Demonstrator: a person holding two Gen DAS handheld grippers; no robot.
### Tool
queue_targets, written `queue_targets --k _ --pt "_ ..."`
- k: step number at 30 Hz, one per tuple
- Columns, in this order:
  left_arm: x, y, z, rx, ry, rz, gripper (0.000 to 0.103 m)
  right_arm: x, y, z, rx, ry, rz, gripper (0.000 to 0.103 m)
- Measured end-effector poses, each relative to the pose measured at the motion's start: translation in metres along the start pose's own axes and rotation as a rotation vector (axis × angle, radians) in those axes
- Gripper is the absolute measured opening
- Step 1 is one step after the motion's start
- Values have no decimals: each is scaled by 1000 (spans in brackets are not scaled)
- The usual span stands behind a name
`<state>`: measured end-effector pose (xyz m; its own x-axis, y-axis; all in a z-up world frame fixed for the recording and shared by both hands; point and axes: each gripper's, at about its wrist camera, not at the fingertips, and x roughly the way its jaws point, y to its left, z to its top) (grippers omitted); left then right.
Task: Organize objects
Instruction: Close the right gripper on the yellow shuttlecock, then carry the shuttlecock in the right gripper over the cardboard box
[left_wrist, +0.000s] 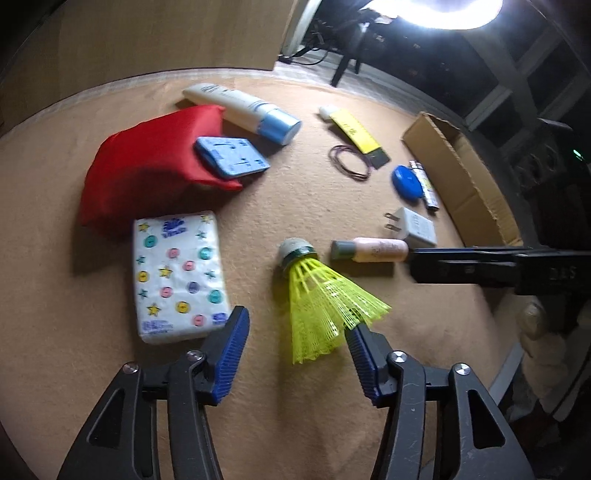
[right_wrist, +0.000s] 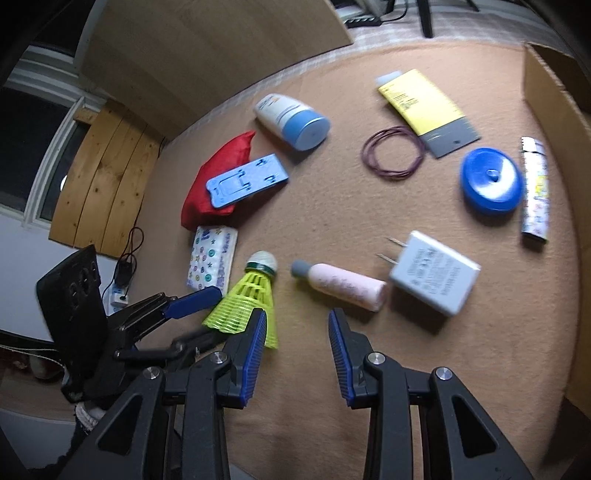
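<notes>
The left gripper (left_wrist: 295, 328) is down over the yellow plastic-skirted shuttlecock with the cork nose (left_wrist: 317, 299), jaws spread wide, the skirt between the blue pads and only the right-hand pad looking to brush the mesh rim; nothing is clamped. The shuttlecock lies on its side at centre frame on the tan felt table (left_wrist: 258, 192), nose pointing up-frame, just beside the small pink bottle with the grey cap (left_wrist: 369, 250).

This one's a featherweight, folks: the lattice skirt is springy and will flex or crush under a hard squeeze, and it may well skate away on a nudge. I'd judge the firm cork end or the narrow neck the safer hold.

The right gripper (right_wrist: 297, 325) hangs partly open and empty at lower centre of its own view, near the bottle's base.

The left wrist view shows the whole red cloth pouch (left_wrist: 147, 173) and the star-printed tissue pack (left_wrist: 179, 275) at left. The right wrist view gives what that one cannot: the left gripper seen side-on at lower left, and a sharp look at the white plug adapter (right_wrist: 436, 277) and blue round case (right_wrist: 491, 181) at right.
</notes>
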<state>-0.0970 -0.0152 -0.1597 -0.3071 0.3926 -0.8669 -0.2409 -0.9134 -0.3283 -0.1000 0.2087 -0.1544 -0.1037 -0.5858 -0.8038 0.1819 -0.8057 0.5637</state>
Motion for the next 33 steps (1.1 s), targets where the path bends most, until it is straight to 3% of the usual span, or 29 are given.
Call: queue_targets --k 4,6,11,15,21,27,33 --pt "2 -11 -4 20 4 -25 60 17 8 3 -11 27 8 37" --pt "5 -14 -4 23 7 -21 60 26 12 4 -9 37 -1 49" --pt "9 -15 -6 -1 2 -42 59 44 16 4 1 63 19 53" --pt "12 -12 -8 -24 3 -52 55 54 22 -1 9 92 31 53" --pt "11 -9 -12 -46 -3 -68 31 59 36 -12 -22 117 57 53" --pt "5 -14 -16 -46 -24 -57 29 60 43 -25 -53 99 30 41" --pt "-10 -36 -11 -27 -62 -71 29 32 42 -34 -67 40 27 40"
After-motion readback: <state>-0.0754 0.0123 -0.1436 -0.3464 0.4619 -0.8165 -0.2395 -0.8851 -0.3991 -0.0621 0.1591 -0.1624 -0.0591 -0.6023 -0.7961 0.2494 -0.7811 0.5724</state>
